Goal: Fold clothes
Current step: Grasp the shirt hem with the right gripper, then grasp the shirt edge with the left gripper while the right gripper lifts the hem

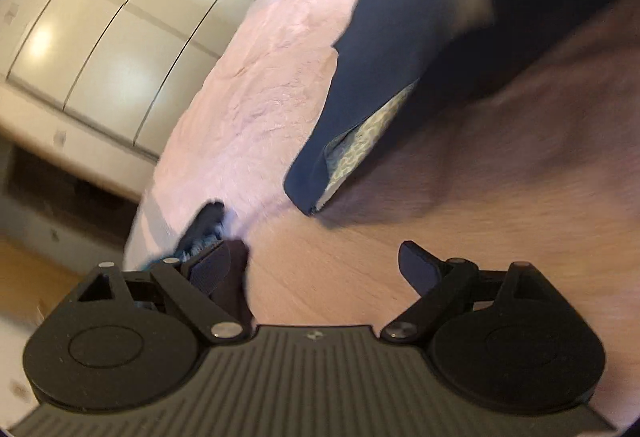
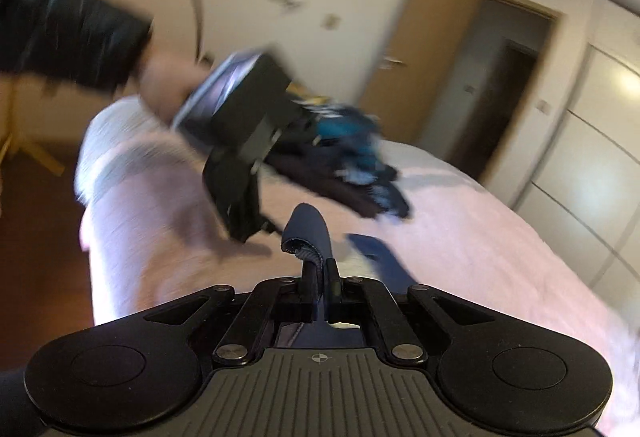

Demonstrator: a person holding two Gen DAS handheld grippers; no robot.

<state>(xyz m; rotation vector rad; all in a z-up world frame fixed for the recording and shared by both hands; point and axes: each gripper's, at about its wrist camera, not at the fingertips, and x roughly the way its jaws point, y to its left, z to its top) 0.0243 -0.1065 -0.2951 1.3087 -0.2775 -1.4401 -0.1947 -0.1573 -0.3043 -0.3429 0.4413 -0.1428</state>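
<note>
A navy garment (image 1: 420,21) with a pale patterned lining hangs above the pink bedspread (image 1: 256,85) in the left wrist view, its lower corner dangling free. My left gripper (image 1: 316,261) is open and empty below that corner. My right gripper (image 2: 320,273) is shut on a fold of the navy garment (image 2: 306,233), which sticks up between its fingers. The left gripper (image 2: 240,197) shows blurred in the right wrist view, above the bed.
A pile of dark and teal clothes (image 2: 352,161) lies on the bed's far side; a bit of it shows by my left finger (image 1: 200,233). White wardrobe doors (image 1: 112,37) stand beside the bed. A wooden door (image 2: 420,49) is open behind.
</note>
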